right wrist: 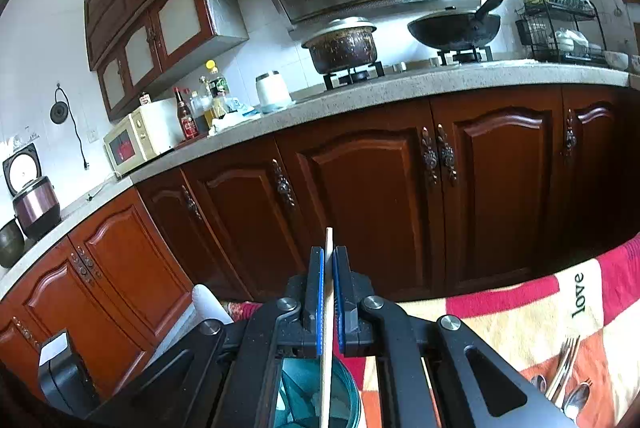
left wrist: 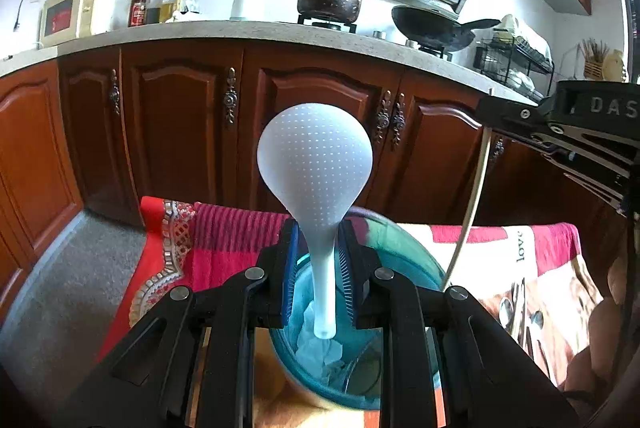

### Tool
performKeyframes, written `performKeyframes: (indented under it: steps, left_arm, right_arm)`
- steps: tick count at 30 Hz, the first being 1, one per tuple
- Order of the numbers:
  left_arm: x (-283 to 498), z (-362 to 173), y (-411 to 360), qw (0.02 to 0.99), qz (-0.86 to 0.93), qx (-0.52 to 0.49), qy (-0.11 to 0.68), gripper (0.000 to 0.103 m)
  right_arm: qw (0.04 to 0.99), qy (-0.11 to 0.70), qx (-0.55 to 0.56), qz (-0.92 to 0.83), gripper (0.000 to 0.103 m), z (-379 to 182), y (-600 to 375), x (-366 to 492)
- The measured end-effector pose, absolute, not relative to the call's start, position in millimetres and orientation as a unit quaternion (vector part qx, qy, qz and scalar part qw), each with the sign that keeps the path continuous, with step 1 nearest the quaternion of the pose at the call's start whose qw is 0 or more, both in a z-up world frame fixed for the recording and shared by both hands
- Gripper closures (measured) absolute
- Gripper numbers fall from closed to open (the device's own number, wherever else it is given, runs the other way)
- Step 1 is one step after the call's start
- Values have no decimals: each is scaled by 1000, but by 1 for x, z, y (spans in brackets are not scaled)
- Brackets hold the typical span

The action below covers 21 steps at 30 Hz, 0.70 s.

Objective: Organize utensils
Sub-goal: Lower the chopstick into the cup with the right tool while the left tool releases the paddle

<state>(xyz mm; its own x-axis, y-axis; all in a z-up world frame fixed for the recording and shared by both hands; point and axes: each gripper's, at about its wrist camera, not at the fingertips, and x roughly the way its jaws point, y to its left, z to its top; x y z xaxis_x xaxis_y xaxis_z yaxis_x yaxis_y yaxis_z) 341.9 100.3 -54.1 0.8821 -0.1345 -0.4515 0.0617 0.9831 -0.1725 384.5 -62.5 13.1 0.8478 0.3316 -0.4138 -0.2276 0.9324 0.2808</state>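
Left gripper point(left wrist: 316, 260) clamps the rice paddle point(left wrist: 314, 159), right gripper point(right wrist: 328, 292) pinches a chopstick point(right wrist: 327, 308), both over the cup point(left wrist: 420, 268); next, I'd say, lower and release.

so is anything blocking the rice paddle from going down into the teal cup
Nothing visible blocks it. The rice paddle hangs handle-down in the left gripper, its tip already over the open mouth of the teal cup; only crumpled paper lies at the bottom.

White dotted rice paddle point(left wrist: 316, 163) upright, handle down over teal cup point(left wrist: 400, 252); pale chopstick point(right wrist: 327, 328) likewise.
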Motion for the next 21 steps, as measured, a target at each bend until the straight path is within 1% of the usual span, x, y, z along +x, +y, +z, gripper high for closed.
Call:
performKeyframes:
  steps: [9,21]
  left_arm:
    - [331,-66,103,965,-61,-67,246,84]
    - [321,-68,92,962,-65,-37,263,84]
  right_arm:
    - [943,263,135,152,99,-3,-77,383]
    - [936,284,133,163,99,-12,-73,385]
